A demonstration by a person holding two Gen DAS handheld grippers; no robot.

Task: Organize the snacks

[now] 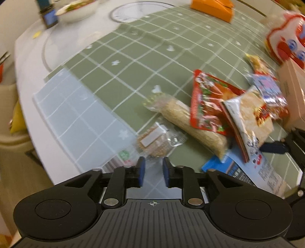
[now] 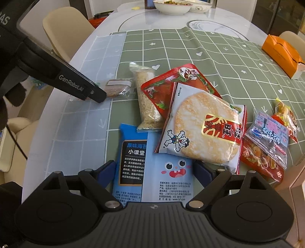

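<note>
Straddling a glossy blue packet (image 2: 133,164), right tongs (image 2: 154,171) gape; left tongs (image 1: 153,168) slightly parted.

Both wrist views look down close over the same snack pile (image 2: 190,122) from opposite sides.

Orange box (image 2: 282,55), white bowl (image 2: 172,6), green mat (image 2: 219,57)

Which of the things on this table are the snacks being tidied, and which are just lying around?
Snacks for the job:
rice cracker pack
red snack bag
blue seaweed pack
long clear-wrapped bar
small round cookie pack
small colourful bags

Just lying about:
orange box
white bowl of food
dark jar
green checked mat
</note>
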